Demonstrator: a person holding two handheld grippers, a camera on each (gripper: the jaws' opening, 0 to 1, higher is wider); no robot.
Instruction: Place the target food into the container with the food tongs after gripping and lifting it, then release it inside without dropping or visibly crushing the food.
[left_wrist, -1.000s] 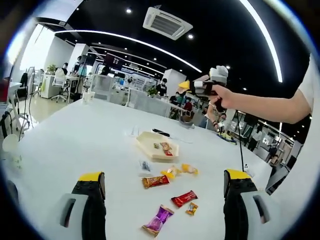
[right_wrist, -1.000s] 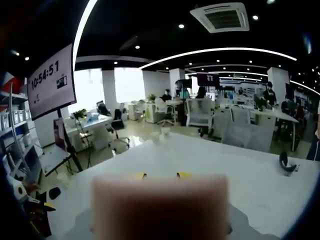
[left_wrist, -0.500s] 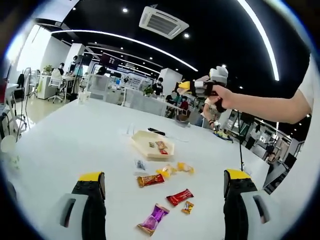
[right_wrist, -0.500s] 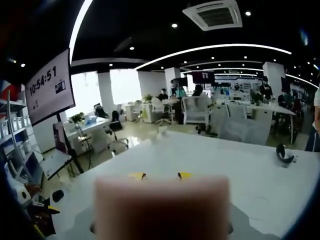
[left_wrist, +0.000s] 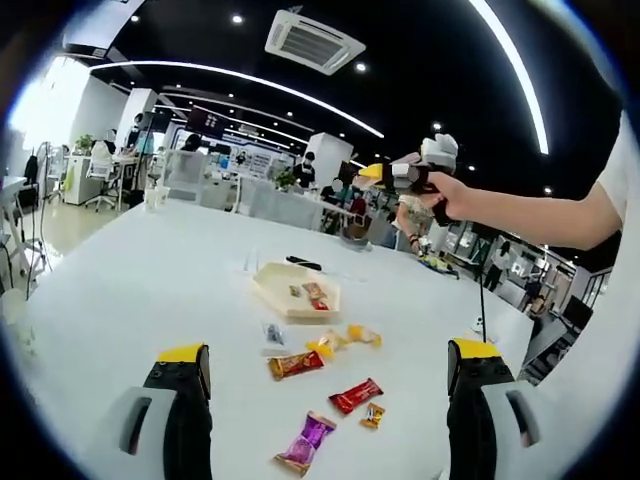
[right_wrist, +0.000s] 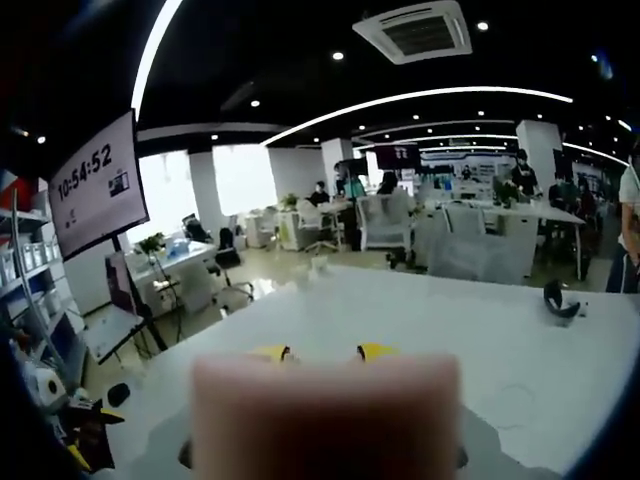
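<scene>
A cream container (left_wrist: 264, 285) holding a few wrapped pieces sits mid-table in the left gripper view. In front of it lie loose wrapped snacks: a brown one (left_wrist: 290, 364), a red one (left_wrist: 355, 394), a purple one (left_wrist: 308, 440) and yellow ones (left_wrist: 345, 338). My left gripper (left_wrist: 330, 350) hovers above and short of them, jaws wide apart and empty. A hand holds my right gripper (left_wrist: 372, 172) high at the right, above the table, its yellow tips together. In the right gripper view a blurred pink block (right_wrist: 325, 420) hides most of the right gripper (right_wrist: 325, 352). Just its yellow tips show, close together.
The white table (left_wrist: 130, 280) stretches left and far. A small clear packet (left_wrist: 273, 335) and a black object (left_wrist: 300, 263) lie near the container. Another black item (right_wrist: 555, 298) rests on the table at right. A clock screen (right_wrist: 95, 185) stands left, with office desks, chairs and people behind.
Both views have drifted slightly with the hands, so the snacks and container sit a little further left and lower in the left gripper view. Neither gripper's jaws changed; nothing on the table moved.
</scene>
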